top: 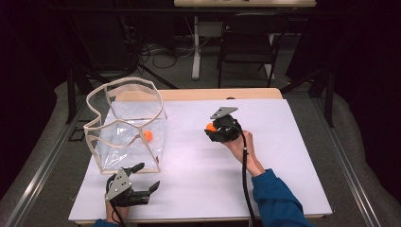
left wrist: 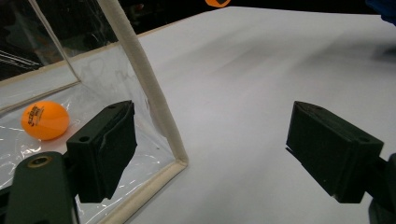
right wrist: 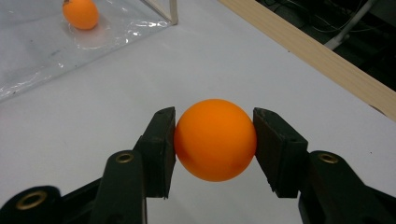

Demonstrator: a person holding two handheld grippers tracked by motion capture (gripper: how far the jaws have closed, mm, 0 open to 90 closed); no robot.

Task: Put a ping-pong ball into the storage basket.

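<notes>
Ball in grip, bag at the left edge

Item one, as we list it: right gripper, its jaws closed on an orange ball, one pad pressing each side. In the high view we find this gripper lifted above the middle of the bench, the ball at its left tip.

Item two: clear bag with a pale stiffened rim, standing on the left part of the white sheet, mouth upward. A second orange ball lies inside on its floor, near the right wall. We see it also in the left gripper view, behind the film.

Item three: left gripper, near the bench's front edge, just below the bag's front corner. Its jaws stand wide apart with nothing between them. One jaw sits just beside the bag's corner seam; whether it touches, we cannot tell.

Open room: bare white surface runs between the bag's right wall and the right gripper, and from there to the right and front edges. The wooden back edge lies well behind the held ball.
</notes>
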